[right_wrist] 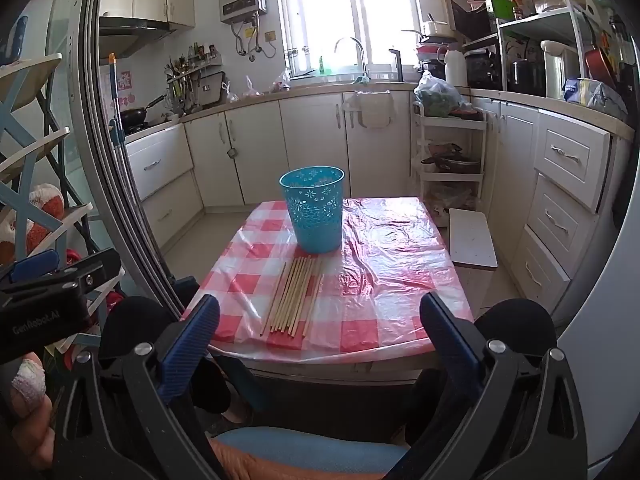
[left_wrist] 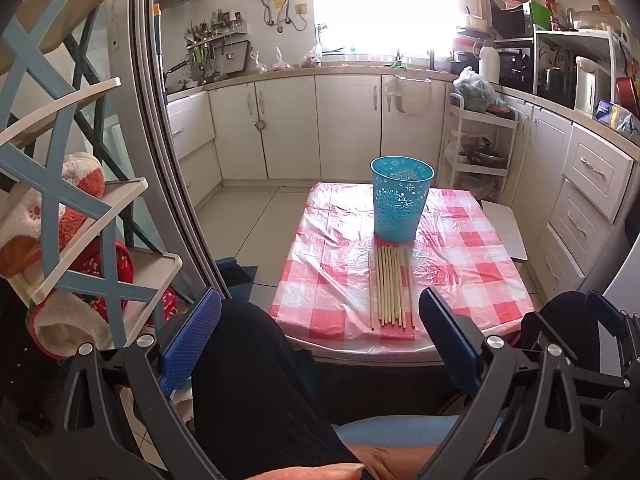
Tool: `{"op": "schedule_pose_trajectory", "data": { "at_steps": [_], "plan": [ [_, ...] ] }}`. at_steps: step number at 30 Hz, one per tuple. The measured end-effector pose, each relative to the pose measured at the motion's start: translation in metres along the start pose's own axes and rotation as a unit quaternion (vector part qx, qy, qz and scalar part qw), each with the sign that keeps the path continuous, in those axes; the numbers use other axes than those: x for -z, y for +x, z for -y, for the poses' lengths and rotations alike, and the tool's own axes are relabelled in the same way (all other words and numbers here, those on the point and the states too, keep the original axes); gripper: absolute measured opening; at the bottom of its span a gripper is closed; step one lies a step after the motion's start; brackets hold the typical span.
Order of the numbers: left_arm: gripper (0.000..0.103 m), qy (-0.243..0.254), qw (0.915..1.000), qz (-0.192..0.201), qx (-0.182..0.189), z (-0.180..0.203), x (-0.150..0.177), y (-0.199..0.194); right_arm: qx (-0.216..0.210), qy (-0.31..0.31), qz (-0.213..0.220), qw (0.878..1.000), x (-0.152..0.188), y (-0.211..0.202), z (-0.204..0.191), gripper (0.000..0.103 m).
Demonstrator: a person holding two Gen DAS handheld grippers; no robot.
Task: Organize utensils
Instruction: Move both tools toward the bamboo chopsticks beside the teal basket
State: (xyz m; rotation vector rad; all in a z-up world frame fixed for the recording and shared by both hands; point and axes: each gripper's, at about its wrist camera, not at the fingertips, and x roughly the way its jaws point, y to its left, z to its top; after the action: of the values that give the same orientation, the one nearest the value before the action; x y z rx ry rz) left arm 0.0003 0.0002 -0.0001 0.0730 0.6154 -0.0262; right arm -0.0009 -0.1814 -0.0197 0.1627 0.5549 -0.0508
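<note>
Several wooden chopsticks (left_wrist: 391,286) (right_wrist: 294,298) lie side by side on a small table with a red-and-white checked cloth (left_wrist: 472,264) (right_wrist: 384,280). Just behind them stands an upright turquoise plastic basket (left_wrist: 401,198) (right_wrist: 314,208), its inside hidden. My left gripper (left_wrist: 320,340) hangs open short of the table's near edge, nothing between its blue fingers (left_wrist: 192,340). My right gripper (right_wrist: 320,344) is likewise open and held back from the table, with nothing in it. The left gripper's black body (right_wrist: 48,300) shows at the left of the right wrist view.
A person's dark-clothed knees (left_wrist: 248,380) (right_wrist: 516,328) sit under both grippers. A blue-and-cream shelf rack (left_wrist: 60,200) with plush toys stands left beside a door frame. White kitchen cabinets (right_wrist: 312,144), a trolley (right_wrist: 448,148) and a low white stool (right_wrist: 472,240) surround the table.
</note>
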Motion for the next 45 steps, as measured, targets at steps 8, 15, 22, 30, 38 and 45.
{"op": "schedule_pose_trajectory", "data": {
  "at_steps": [8, 15, 22, 30, 38, 45],
  "plan": [
    [0.095, -0.003, 1.0, -0.003, -0.001, -0.001, 0.001, 0.001, 0.001, -0.001, 0.0, 1.0, 0.0, 0.0, 0.0, 0.096],
    [0.095, 0.006, 0.9994, -0.033, 0.008, 0.003, 0.017, 0.006, 0.001, 0.0, 0.001, 1.0, 0.0, -0.001, 0.003, 0.096],
    [0.095, 0.004, 0.9985, -0.043, 0.033, 0.004, 0.019, 0.008, 0.007, 0.014, -0.009, 1.0, -0.002, 0.011, 0.006, 0.096],
    [0.095, -0.004, 0.9989, -0.042, 0.022, -0.002, 0.011, 0.019, 0.013, 0.014, -0.018, 1.0, -0.004, 0.024, 0.009, 0.096],
    [0.095, -0.012, 0.9988, -0.044, 0.017, -0.008, 0.0, 0.044, 0.017, 0.013, -0.036, 0.999, -0.006, 0.049, 0.01, 0.096],
    [0.095, -0.011, 0.9985, -0.051, 0.012, -0.009, -0.012, 0.076, 0.017, 0.012, -0.052, 0.998, -0.014, 0.075, 0.011, 0.096]
  ]
}}
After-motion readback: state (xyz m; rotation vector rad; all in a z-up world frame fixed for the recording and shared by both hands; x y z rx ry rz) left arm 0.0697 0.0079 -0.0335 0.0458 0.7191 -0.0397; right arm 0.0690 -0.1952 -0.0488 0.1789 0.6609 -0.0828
